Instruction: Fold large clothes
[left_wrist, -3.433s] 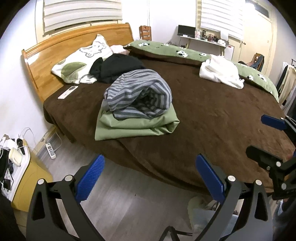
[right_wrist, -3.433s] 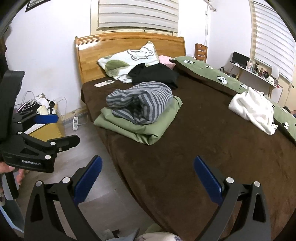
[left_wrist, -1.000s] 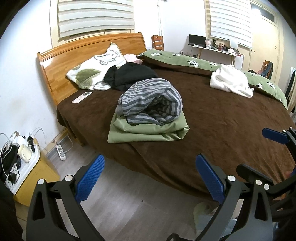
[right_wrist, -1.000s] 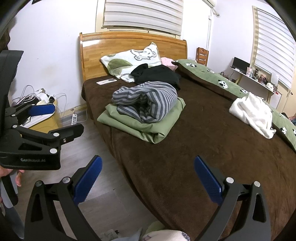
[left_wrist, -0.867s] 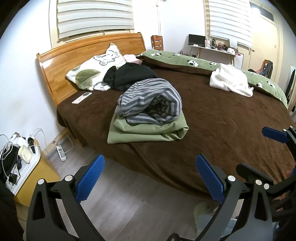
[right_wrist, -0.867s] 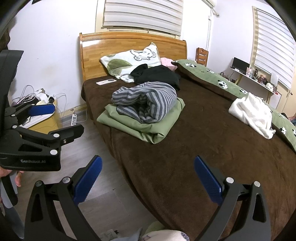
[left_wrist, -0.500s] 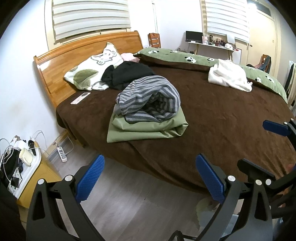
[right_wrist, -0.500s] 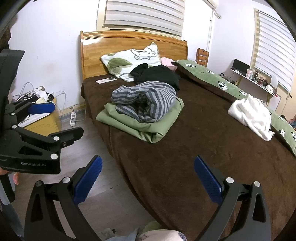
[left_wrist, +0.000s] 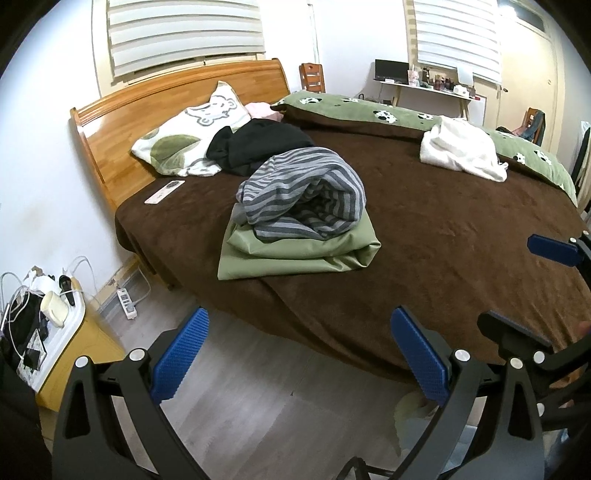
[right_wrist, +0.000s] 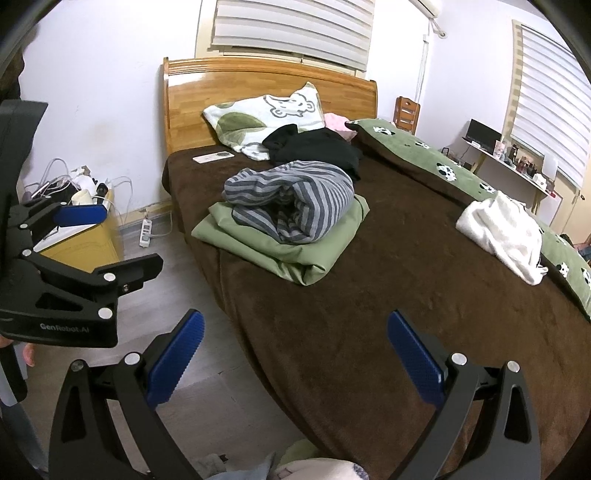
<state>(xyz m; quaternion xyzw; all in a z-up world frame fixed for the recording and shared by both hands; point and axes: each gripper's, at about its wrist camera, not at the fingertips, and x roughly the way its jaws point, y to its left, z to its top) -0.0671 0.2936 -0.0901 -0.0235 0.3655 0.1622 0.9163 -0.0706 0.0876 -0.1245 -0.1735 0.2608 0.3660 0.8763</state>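
Observation:
A grey striped garment (left_wrist: 303, 195) (right_wrist: 291, 199) lies folded on top of a folded green garment (left_wrist: 295, 251) (right_wrist: 288, 243) on the brown bedspread (left_wrist: 443, 221) (right_wrist: 388, 295). A black garment (left_wrist: 262, 146) (right_wrist: 314, 147) is heaped near the pillow, and a white garment (left_wrist: 461, 149) (right_wrist: 502, 230) lies crumpled at the far side. My left gripper (left_wrist: 301, 354) is open over the floor beside the bed, holding nothing. My right gripper (right_wrist: 295, 354) is open at the bed's near edge, also holding nothing.
A wooden headboard (left_wrist: 177, 107) and a printed pillow (left_wrist: 188, 140) are at the bed's head, with a remote (left_wrist: 164, 192) beside them. A yellow side table (right_wrist: 85, 236) with cables and a power strip (left_wrist: 125, 302) stand on the grey floor. A green quilt (right_wrist: 424, 158) lines the far side.
Both grippers have drifted a little relative to the bed, staying open. The clothes have not moved.

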